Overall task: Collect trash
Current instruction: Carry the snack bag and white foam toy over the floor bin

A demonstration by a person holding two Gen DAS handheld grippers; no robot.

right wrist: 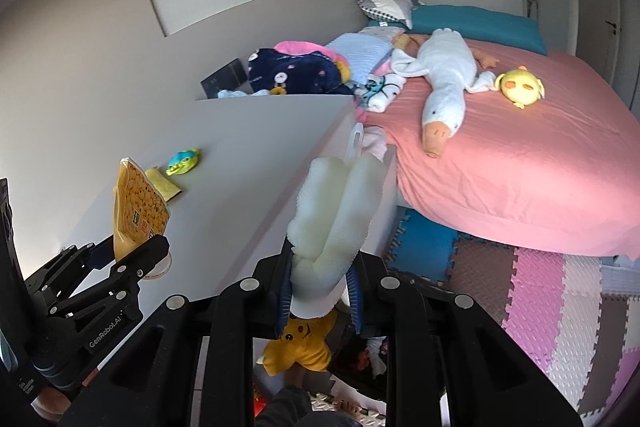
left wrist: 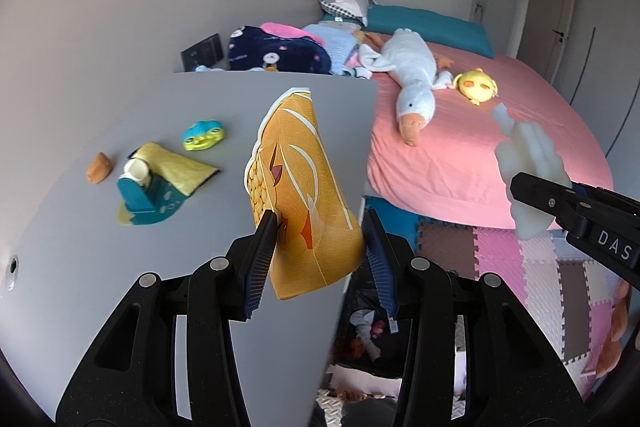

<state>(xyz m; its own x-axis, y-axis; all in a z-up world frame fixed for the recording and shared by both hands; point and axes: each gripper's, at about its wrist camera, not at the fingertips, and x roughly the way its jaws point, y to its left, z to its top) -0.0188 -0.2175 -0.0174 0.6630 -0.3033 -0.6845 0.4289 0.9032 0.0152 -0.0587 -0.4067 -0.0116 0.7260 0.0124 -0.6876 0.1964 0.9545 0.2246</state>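
My left gripper (left wrist: 320,227) is shut on an orange snack bag (left wrist: 298,187) and holds it upright above the right edge of the grey table (left wrist: 200,99). The bag also shows in the right wrist view (right wrist: 136,203), far left. My right gripper (right wrist: 320,279) is shut on a white foam wrapper (right wrist: 336,211), held in the air past the table's edge. The wrapper also shows in the left wrist view (left wrist: 528,171), at the right. A black-lined bin (left wrist: 368,331) with scraps sits on the floor below both grippers.
On the table lie a teal and yellow cloth with a small cup (left wrist: 160,183), a green toy (left wrist: 205,135) and a brown lump (left wrist: 98,167). A pink bed (right wrist: 520,155) with a goose plush (right wrist: 444,83) fills the right. Foam floor mats (right wrist: 540,291) lie below.
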